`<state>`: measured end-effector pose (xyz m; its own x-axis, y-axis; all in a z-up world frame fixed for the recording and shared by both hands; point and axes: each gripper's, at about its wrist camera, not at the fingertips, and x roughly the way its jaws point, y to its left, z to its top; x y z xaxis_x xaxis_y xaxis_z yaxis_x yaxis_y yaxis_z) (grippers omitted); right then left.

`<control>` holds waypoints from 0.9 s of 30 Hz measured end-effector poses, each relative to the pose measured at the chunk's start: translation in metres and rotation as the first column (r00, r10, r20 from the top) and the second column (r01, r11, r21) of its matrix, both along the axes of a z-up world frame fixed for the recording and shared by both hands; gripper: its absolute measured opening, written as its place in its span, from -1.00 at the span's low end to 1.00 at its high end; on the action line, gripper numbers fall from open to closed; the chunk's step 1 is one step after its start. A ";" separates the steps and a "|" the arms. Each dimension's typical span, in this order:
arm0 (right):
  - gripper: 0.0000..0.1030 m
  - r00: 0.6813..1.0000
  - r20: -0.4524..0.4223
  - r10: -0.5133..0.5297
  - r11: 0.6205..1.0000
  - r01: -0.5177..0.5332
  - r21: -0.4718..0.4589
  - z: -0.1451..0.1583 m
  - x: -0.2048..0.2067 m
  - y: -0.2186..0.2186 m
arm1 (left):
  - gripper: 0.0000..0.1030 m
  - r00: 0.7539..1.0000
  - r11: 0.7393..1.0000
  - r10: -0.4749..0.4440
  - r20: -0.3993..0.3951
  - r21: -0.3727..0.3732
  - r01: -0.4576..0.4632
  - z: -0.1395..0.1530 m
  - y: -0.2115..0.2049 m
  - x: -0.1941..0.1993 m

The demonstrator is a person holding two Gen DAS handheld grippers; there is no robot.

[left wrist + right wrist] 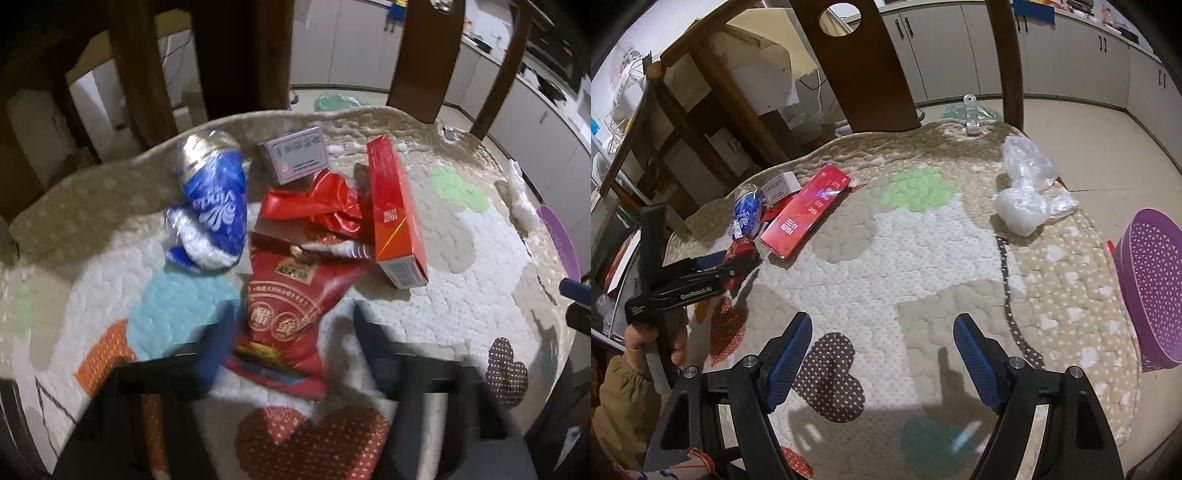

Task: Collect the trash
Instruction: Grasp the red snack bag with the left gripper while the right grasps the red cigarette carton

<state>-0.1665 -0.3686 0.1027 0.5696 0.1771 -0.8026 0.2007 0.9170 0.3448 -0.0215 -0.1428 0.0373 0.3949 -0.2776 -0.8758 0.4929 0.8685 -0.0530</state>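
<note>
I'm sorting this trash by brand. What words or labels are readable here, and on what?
"Vinda", white letters, seen upside down: blue wrapper.
"醋鱼", big characters: red snack bag; its smaller print is blurred.
"GenRobot.AI", partly blurred: left tongs, on the body.
Red carton: a white logo, unreadable.
Grey box: print too small.

Quilted patchwork cloth [923, 240] covers the table. Dark wooden chairs [860, 66] stand at its far edge. Grey cabinets [1071, 59] line the far wall; pale tiled floor [1089, 122].
</note>
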 end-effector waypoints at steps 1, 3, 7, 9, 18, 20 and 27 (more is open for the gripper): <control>0.61 1.000 -0.002 0.005 1.000 -0.005 0.004 0.000 0.004 0.002 | -0.30 1.000 1.000 0.009 -0.011 -0.009 -0.009 0.000 0.002 -0.002; 0.61 1.000 -0.002 0.014 1.000 -0.014 0.017 -0.001 0.011 0.005 | -0.31 0.999 0.998 0.028 -0.030 -0.050 -0.029 0.004 0.009 -0.008; 0.61 0.999 -0.005 0.040 0.997 -0.040 0.068 -0.005 0.034 0.014 | -0.32 0.997 0.994 0.064 -0.036 -0.089 -0.067 0.013 0.024 -0.030; 0.61 0.999 -0.007 0.054 0.993 -0.053 0.104 -0.007 0.052 0.021 | -0.32 0.996 0.992 0.083 -0.031 -0.090 -0.086 0.017 0.031 -0.044; 0.61 0.997 -0.061 0.046 0.979 -0.033 0.199 -0.021 0.144 0.045 | -0.31 0.993 0.989 0.122 0.008 -0.082 -0.121 0.032 0.050 -0.086; 0.61 0.995 -0.091 0.041 0.983 -0.024 0.181 -0.027 0.161 0.053 | -0.31 0.991 0.989 0.131 0.006 -0.076 -0.130 0.032 0.056 -0.091; 0.61 0.988 -0.156 0.012 0.994 0.006 0.114 -0.045 0.194 0.074 | -0.31 0.985 0.983 0.170 -0.013 -0.066 -0.171 0.029 0.071 -0.093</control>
